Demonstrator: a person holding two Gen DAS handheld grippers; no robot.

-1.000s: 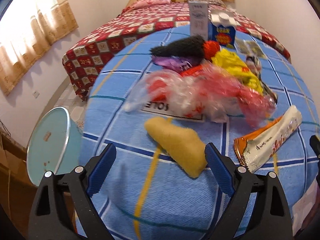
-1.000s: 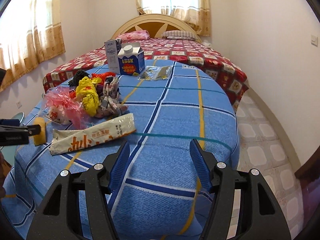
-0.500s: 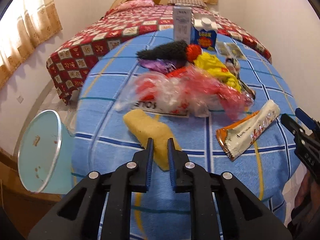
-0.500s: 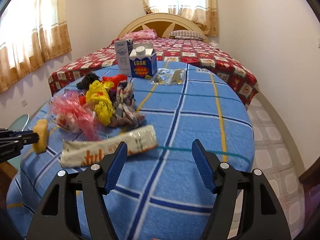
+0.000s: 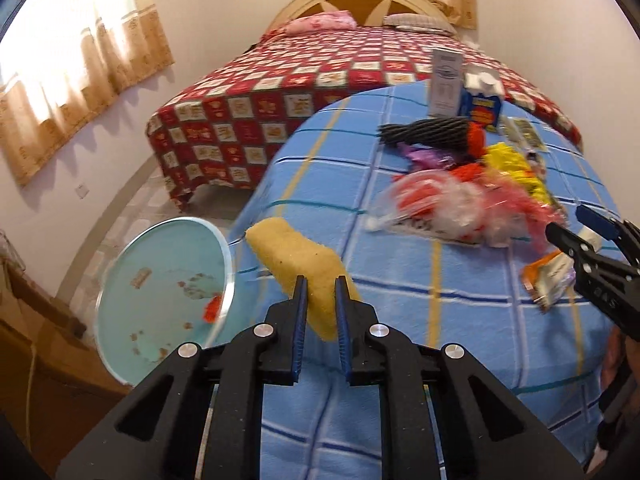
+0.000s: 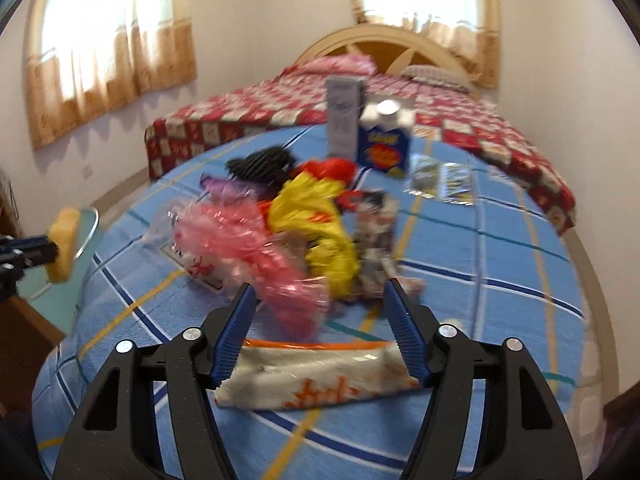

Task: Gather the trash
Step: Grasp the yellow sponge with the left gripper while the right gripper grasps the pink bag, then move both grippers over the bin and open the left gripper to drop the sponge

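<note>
My left gripper is shut on a yellow sponge, holding it in the air past the table's left edge, beside a teal bin. The right wrist view shows the same sponge at far left. A long orange-and-white snack wrapper lies flat on the blue checked tablecloth. My right gripper hovers just over it with the jaws closing. The wrapper spans the gap between them, and I cannot see the pads pressing on it. In the left wrist view the right gripper shows above the wrapper.
Behind the wrapper lies a heap of pink plastic, a yellow bag, black mesh and red scraps. A blue milk carton, a tall box and clear packets stand farther back. The bin holds small scraps. A bed is beyond.
The left gripper shut on the sponge, lifted it off the cloth and carried it left toward the bin. The right gripper swung left over the wrapper and its jaws narrowed.
</note>
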